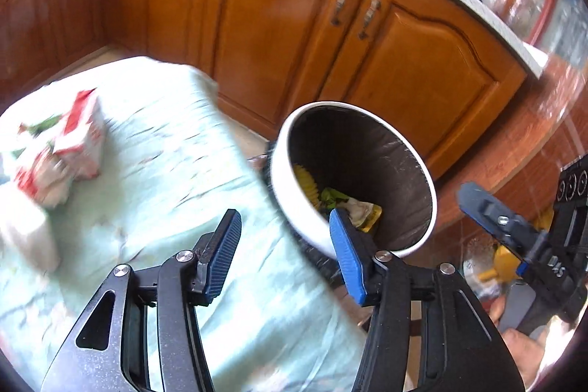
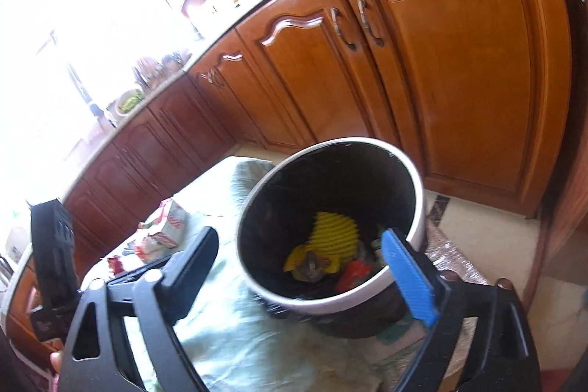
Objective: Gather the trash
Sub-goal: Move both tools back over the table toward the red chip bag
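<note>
Both empty: left gripper [image 1: 284, 252] and right gripper [image 2: 308, 267] spread wide above trash bin [image 2: 415, 226] beside table; likely between drops, next reaching for crumpled red-and-white wrapper [image 1: 62, 153] on pale-green tablecloth [image 1: 176, 142].

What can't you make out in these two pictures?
- Red-and-white packaging on the table: left wrist view, motion blur hides any print.
- Trash under the yellow ridged piece in the bin: right wrist view, dark liner and piled wrappers hide it.
- White object: left wrist view, blurred and cut by the edge.
- Window side: right wrist view, glare.
</note>
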`<state>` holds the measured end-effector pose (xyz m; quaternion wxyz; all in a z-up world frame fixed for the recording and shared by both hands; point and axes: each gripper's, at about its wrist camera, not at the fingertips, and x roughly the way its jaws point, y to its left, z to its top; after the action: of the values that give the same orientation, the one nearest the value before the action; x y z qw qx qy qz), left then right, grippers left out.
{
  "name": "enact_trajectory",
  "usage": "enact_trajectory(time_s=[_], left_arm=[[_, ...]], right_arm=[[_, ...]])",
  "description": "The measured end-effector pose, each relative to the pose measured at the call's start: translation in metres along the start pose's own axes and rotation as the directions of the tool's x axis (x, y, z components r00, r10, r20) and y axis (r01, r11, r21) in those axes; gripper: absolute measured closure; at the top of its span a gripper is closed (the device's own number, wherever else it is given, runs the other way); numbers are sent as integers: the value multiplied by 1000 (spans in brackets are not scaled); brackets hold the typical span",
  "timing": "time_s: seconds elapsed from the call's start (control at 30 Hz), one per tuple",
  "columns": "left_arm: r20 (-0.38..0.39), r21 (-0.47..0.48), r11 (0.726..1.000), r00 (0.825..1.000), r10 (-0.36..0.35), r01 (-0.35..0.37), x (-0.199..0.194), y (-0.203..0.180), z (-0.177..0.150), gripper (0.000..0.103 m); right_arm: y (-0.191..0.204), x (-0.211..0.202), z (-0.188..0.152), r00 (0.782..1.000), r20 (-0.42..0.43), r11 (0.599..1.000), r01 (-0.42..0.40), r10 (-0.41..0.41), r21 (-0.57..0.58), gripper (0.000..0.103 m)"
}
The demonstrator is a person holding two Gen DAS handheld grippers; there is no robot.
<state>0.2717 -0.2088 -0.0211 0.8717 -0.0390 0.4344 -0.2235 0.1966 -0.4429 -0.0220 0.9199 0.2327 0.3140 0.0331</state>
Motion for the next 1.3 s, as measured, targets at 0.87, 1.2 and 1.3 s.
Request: enact_trajectory(time_s=[0.87, 1.2, 1.3], left_arm=[[92, -255, 953, 977, 194, -165, -116, 152, -74, 46], [90, -315, 923, 961, 261, -222, -132, 193, -80, 46], [92, -331, 914, 955, 281, -237, -137, 206, -79, 46]], right_arm=[[135, 34, -77, 965, -136, 952, -248, 225, -179, 5], [173, 59, -79, 936, -245, 928, -305, 252, -213, 5], [182, 69, -78, 927, -276, 921, -320, 255, -223, 5]])
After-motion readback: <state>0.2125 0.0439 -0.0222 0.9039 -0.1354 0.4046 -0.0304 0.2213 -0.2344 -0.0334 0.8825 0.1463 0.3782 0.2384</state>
